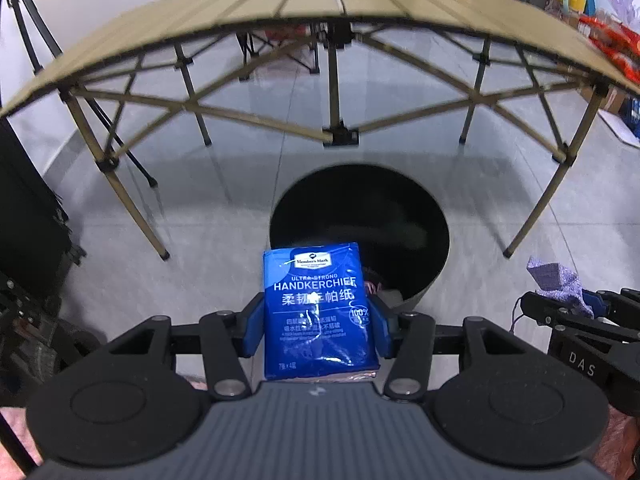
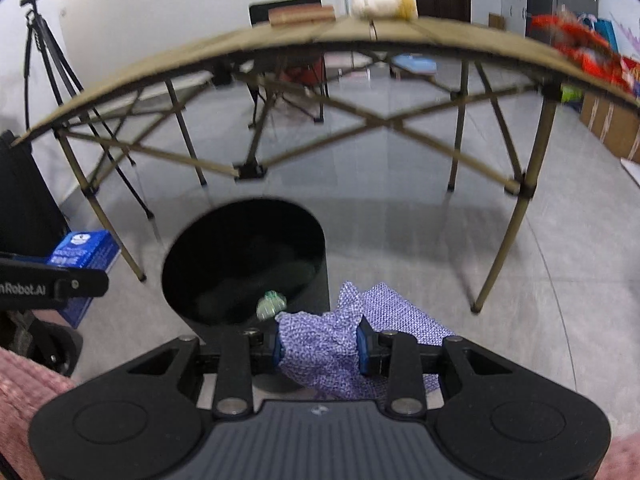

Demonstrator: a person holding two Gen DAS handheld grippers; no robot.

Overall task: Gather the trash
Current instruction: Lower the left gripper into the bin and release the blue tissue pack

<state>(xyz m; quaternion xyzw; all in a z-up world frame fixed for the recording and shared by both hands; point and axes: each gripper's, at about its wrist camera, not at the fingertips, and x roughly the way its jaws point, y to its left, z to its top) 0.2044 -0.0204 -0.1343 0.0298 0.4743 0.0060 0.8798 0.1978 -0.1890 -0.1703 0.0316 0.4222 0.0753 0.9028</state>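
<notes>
Grey tiled floor (image 1: 520,152) underneath everything. Spanning both views, a folding worktop (image 1: 280,4) of tan slats on crossed tan legs, carrying a brown flat box (image 2: 301,14), a pale roll with a yellow end (image 2: 384,4) and red packets (image 2: 576,44) along its far and right edges. Behind the worktop, a folding chair (image 2: 288,80); at far left, a black tripod (image 2: 40,52) by the white wall. In front of the worktop, standing on the floor, a round black bin (image 1: 360,224) with its mouth open and dark, some trash dimly visible inside, including a small green crumpled piece (image 2: 271,304) near the rim. Left gripper (image 1: 318,322) above the near rim of the bin, jaws clenched on 1 blue handkerchief pack (image 1: 318,308), held upright by its 2 side edges, printed face toward the camera, top edge overlapping the bin's mouth in the left wrist view. Right gripper (image 2: 320,344) just beside the bin on its right, jaws clamped on a bunched purple patterned cloth (image 2: 320,352), loose folds spilling out to the right over the floor. Both grippers near each other, apart, each visible at the edge of the other's view. Pink sleeve (image 2: 24,388) at the lower left corner.
</notes>
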